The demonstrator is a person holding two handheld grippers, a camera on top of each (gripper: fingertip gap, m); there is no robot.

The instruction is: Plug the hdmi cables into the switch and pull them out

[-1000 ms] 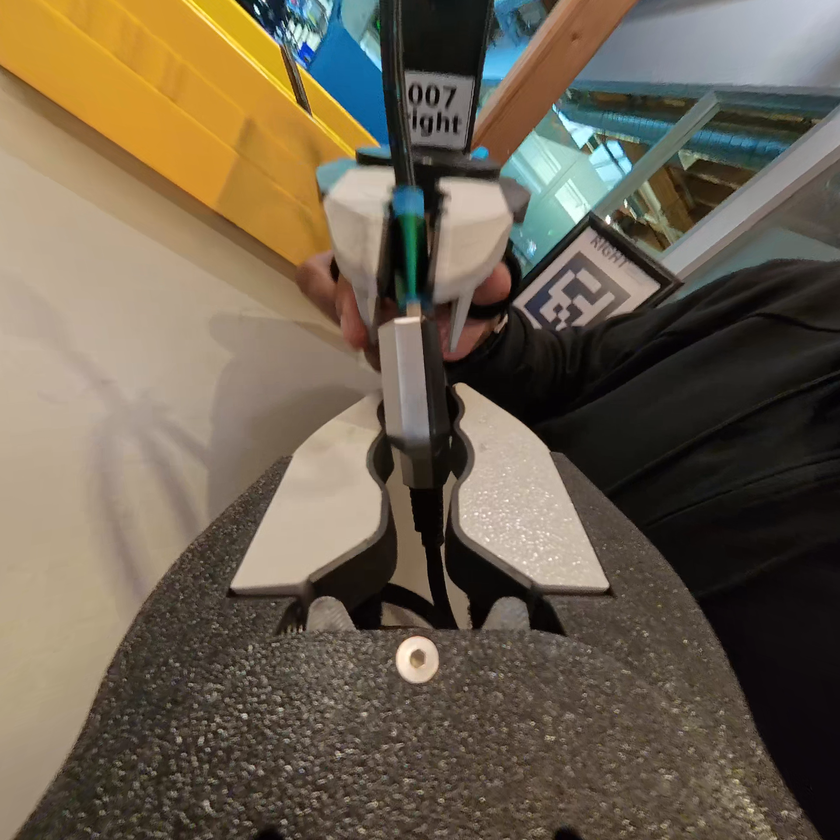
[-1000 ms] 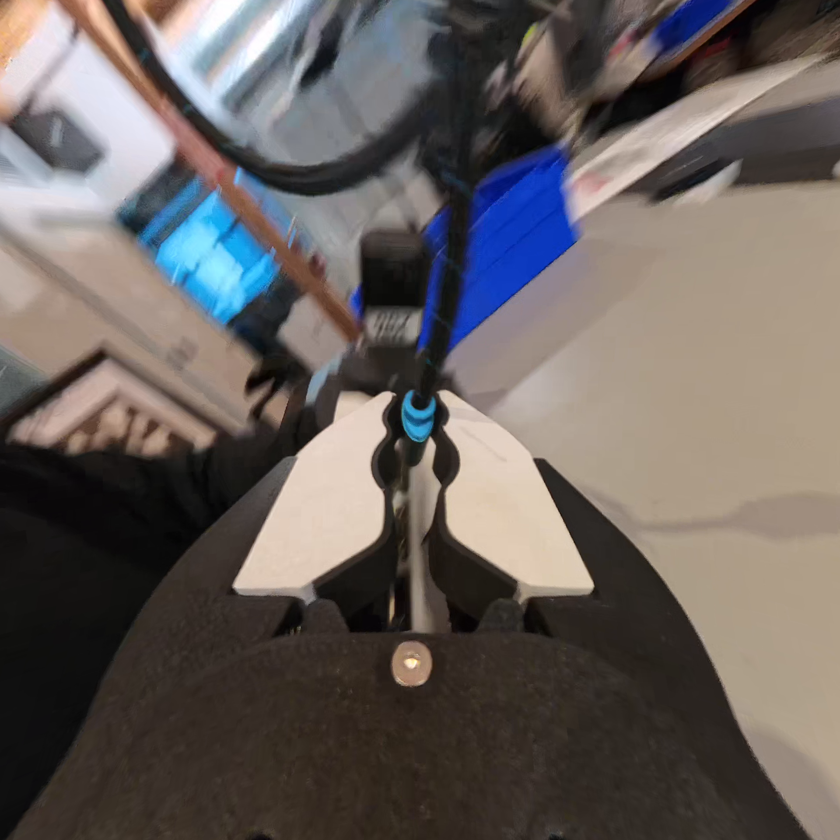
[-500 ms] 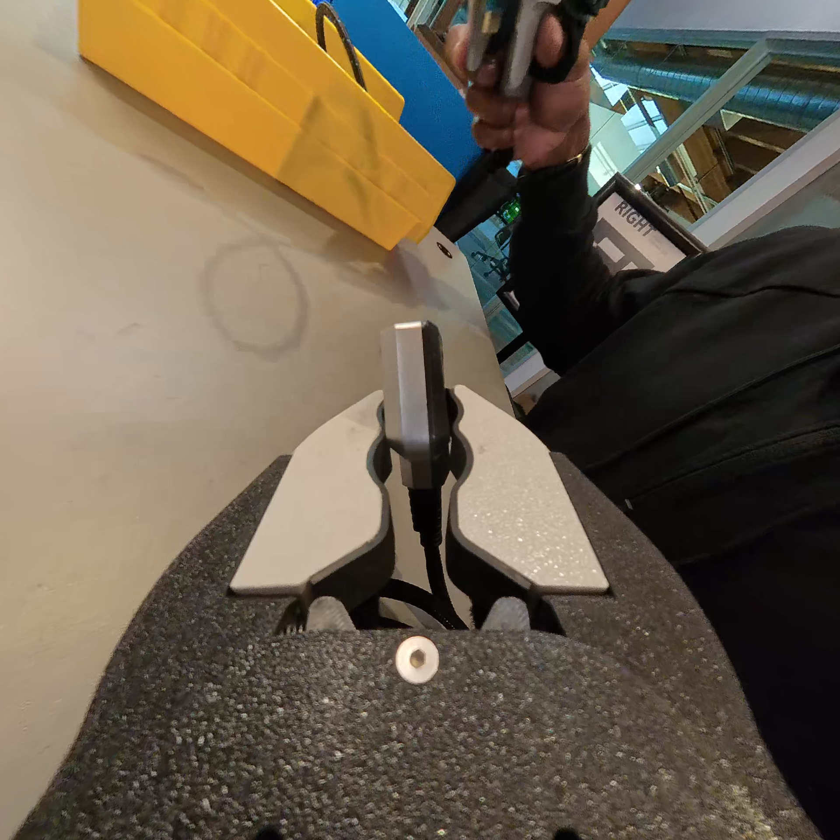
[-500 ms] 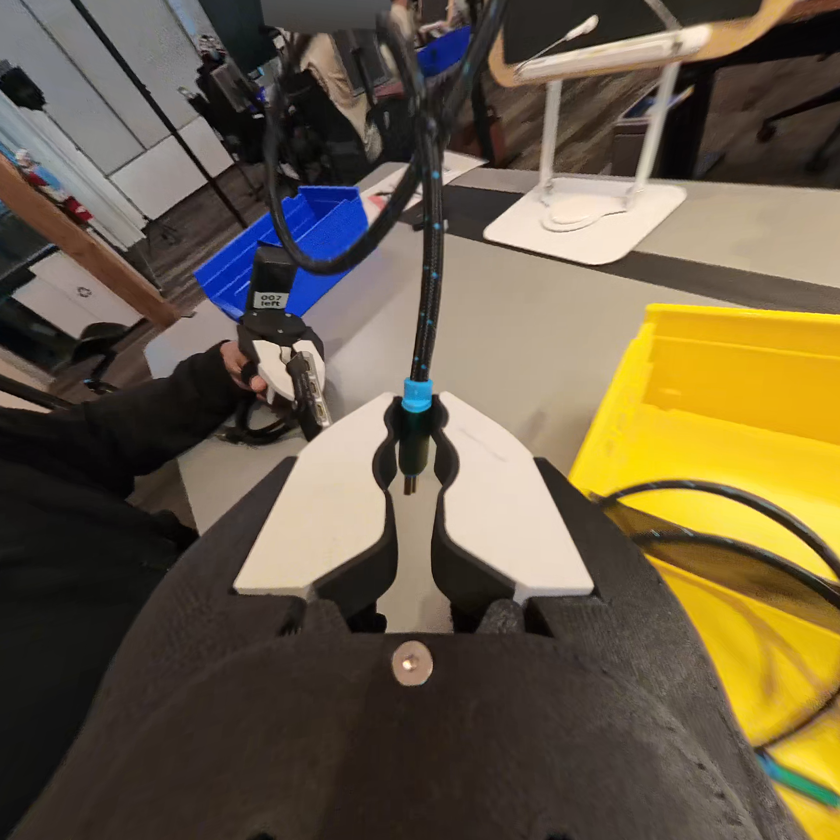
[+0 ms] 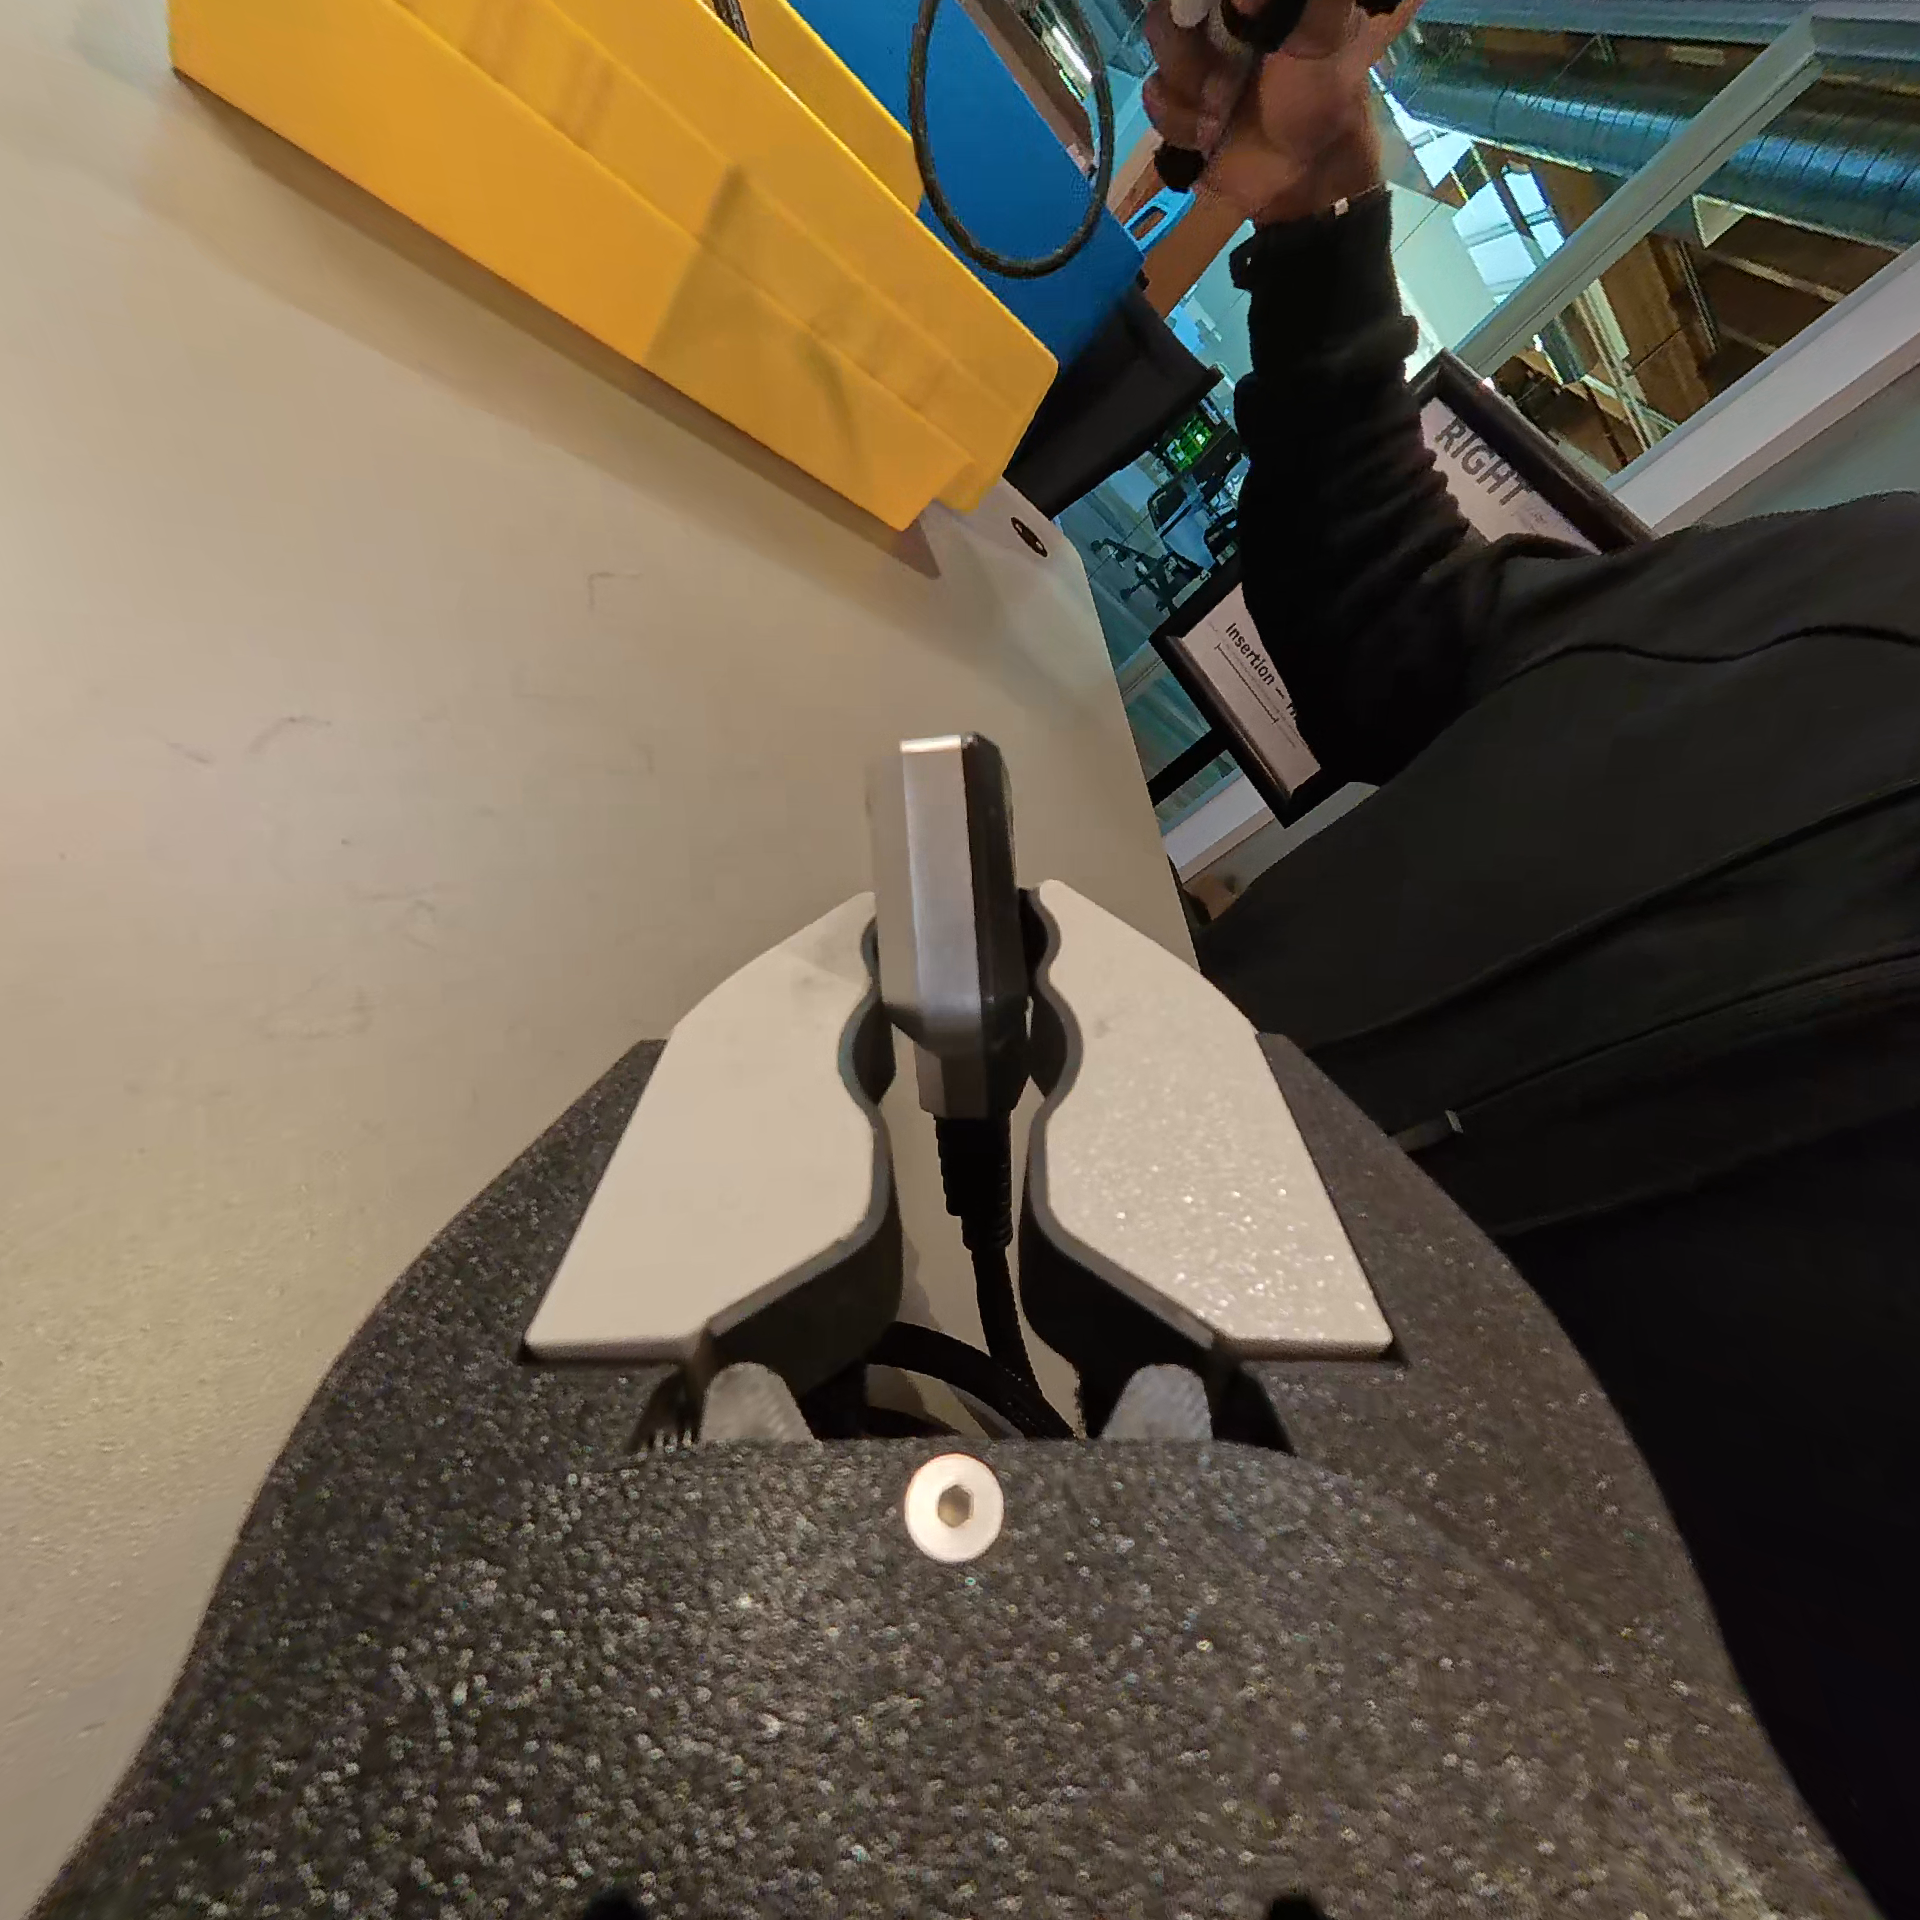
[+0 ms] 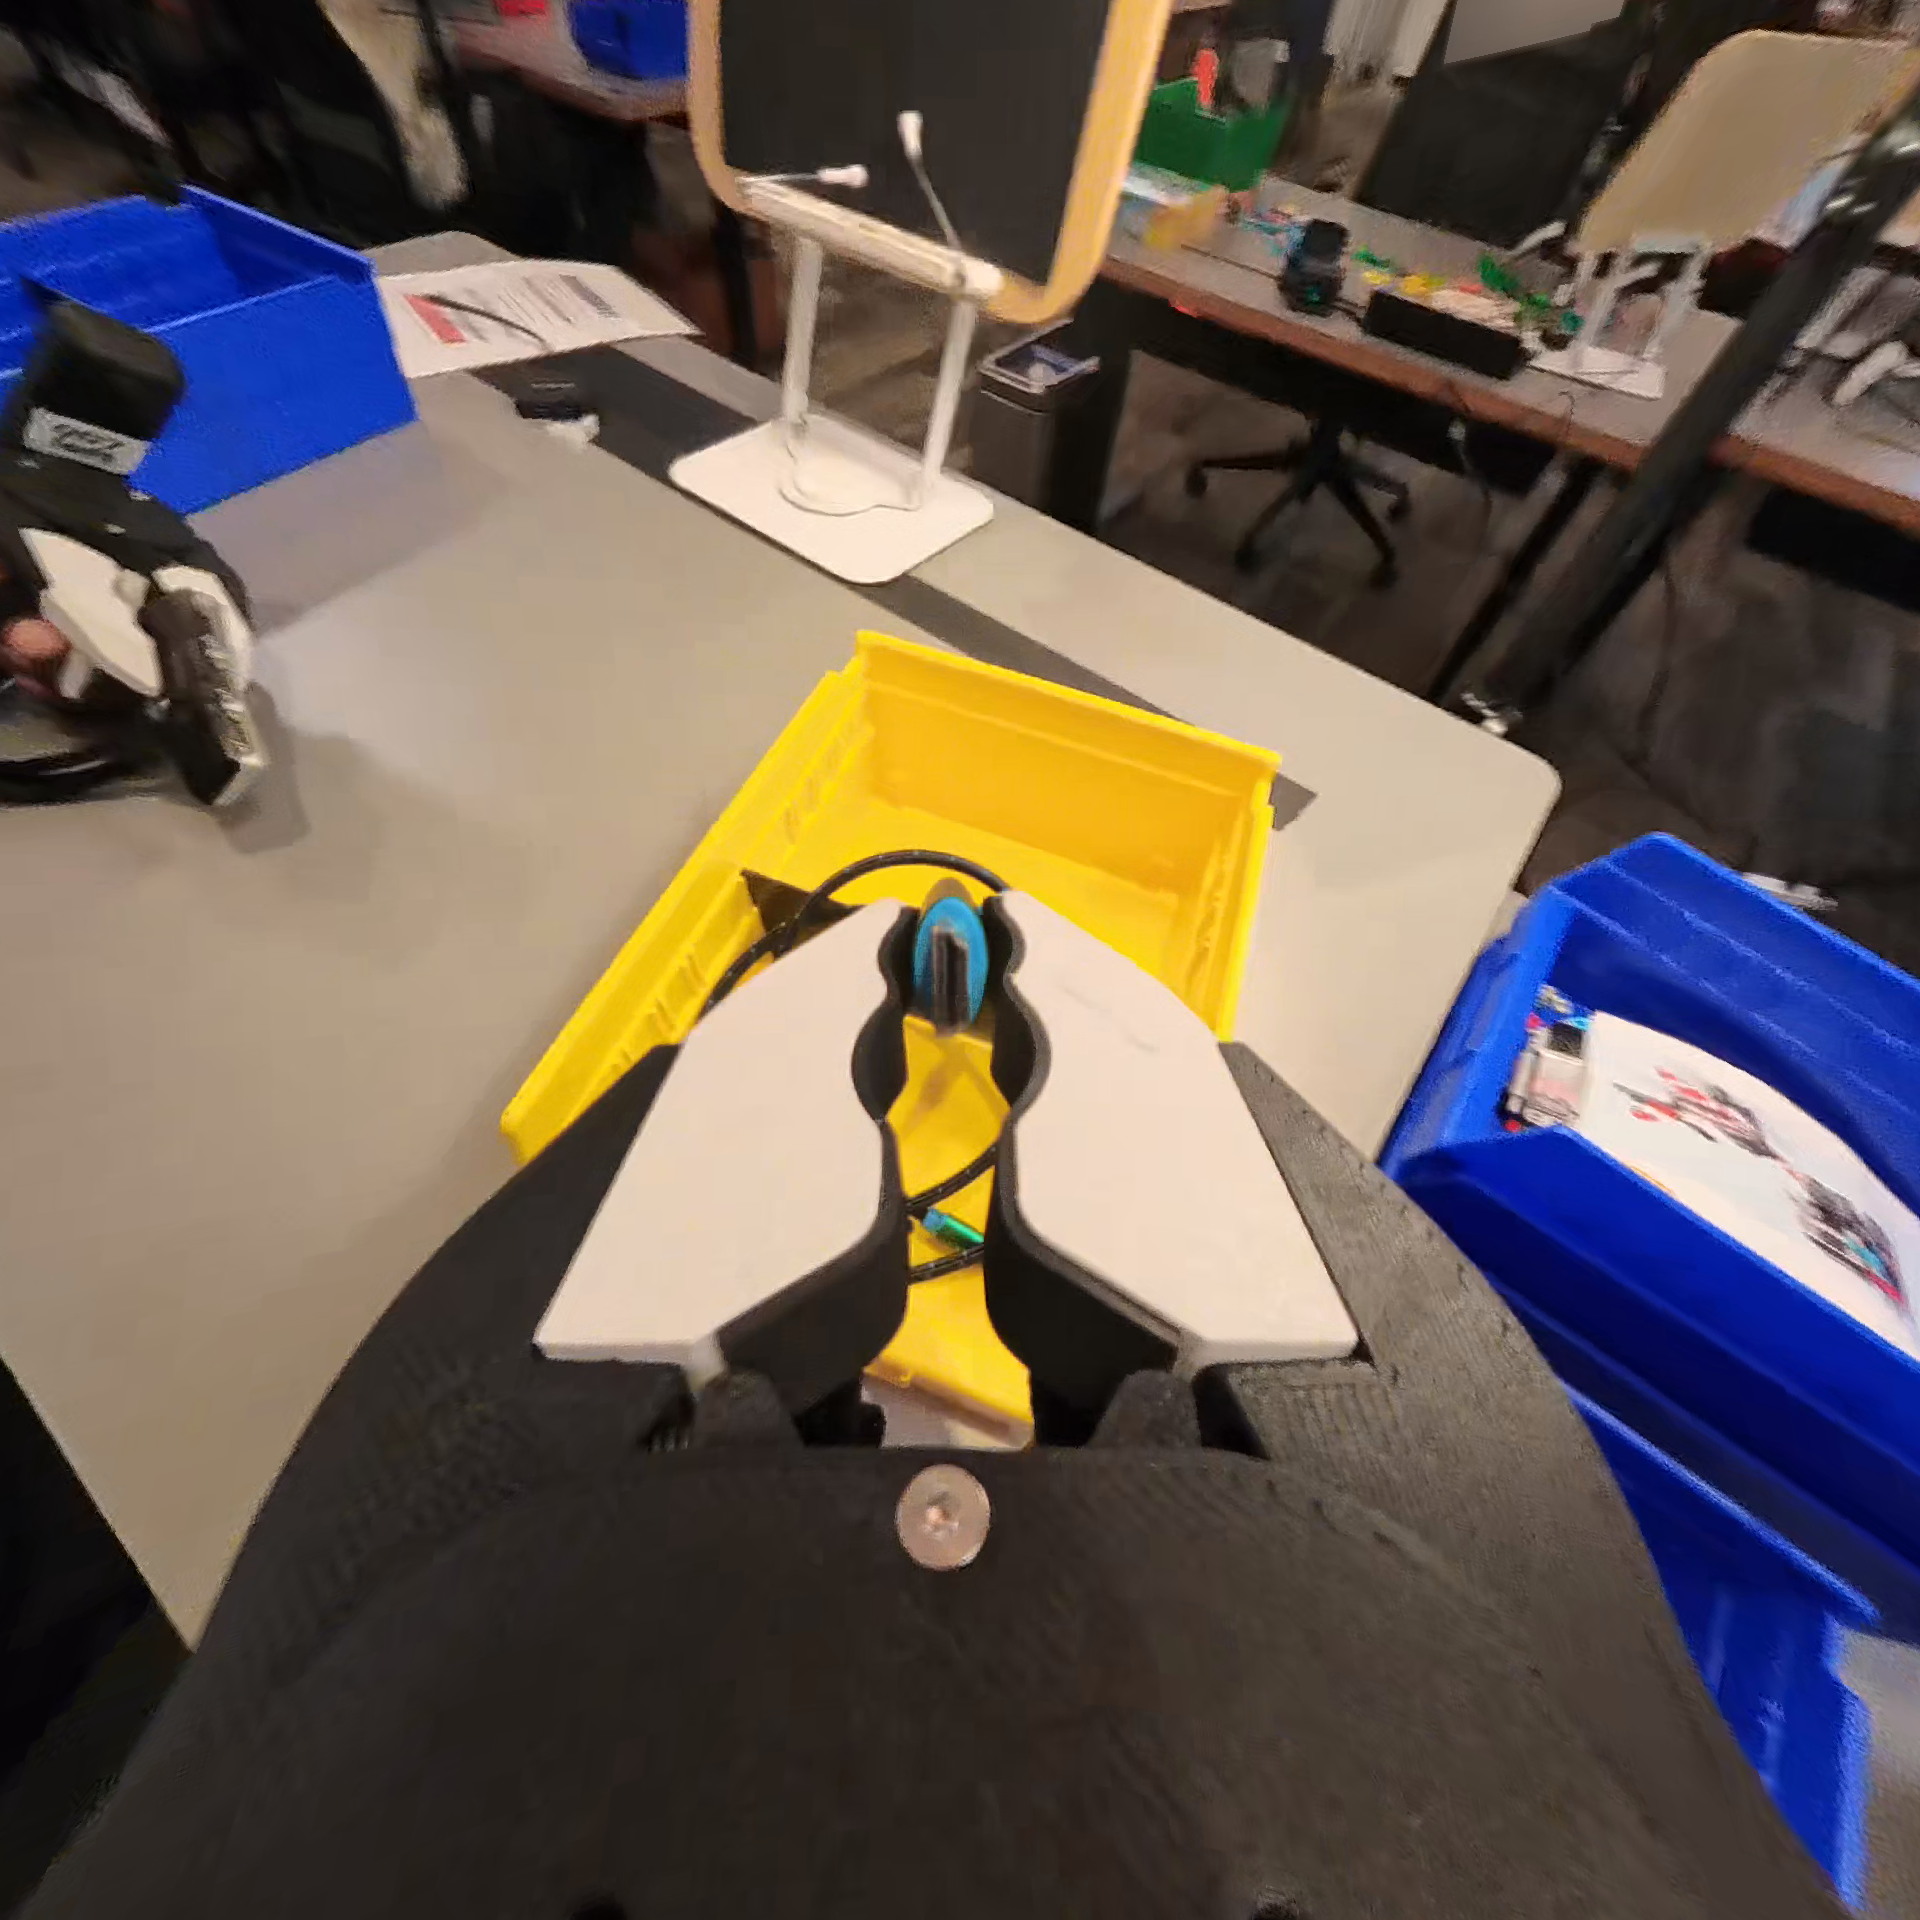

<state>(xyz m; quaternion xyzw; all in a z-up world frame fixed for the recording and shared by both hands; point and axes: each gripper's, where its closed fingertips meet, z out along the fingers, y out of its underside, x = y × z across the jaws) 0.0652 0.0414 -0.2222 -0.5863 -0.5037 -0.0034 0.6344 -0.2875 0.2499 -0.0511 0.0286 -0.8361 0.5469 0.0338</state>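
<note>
My left gripper [image 5: 951, 935] is shut on the grey-and-black switch [image 5: 940, 894], which stands up between the fingers with its black cable [image 5: 982, 1226] running back toward me. It also shows far left in the right wrist view [image 6: 156, 665], low over the grey table. My right gripper [image 6: 948, 935] is shut on the blue-collared plug of an HDMI cable [image 6: 948, 966] and holds it above the yellow bin [image 6: 1039, 758]. The cable's black loop [image 6: 894, 868] hangs into the bin. Another cable with a green plug [image 6: 951, 1231] lies in the bin.
A blue bin [image 6: 1683, 1226] with papers stands right of the yellow bin. Another blue bin [image 6: 239, 343] is at the far left. A white stand with a wood-framed board [image 6: 831, 499] stands at the table's far side. A person's black sleeve [image 5: 1330, 436] is at the right. My hands' fingertips stand some 45 cm from each other.
My right gripper has pulled the plug out of the switch and swung it right, over the yellow bin. My left gripper still holds the switch low over the table.
</note>
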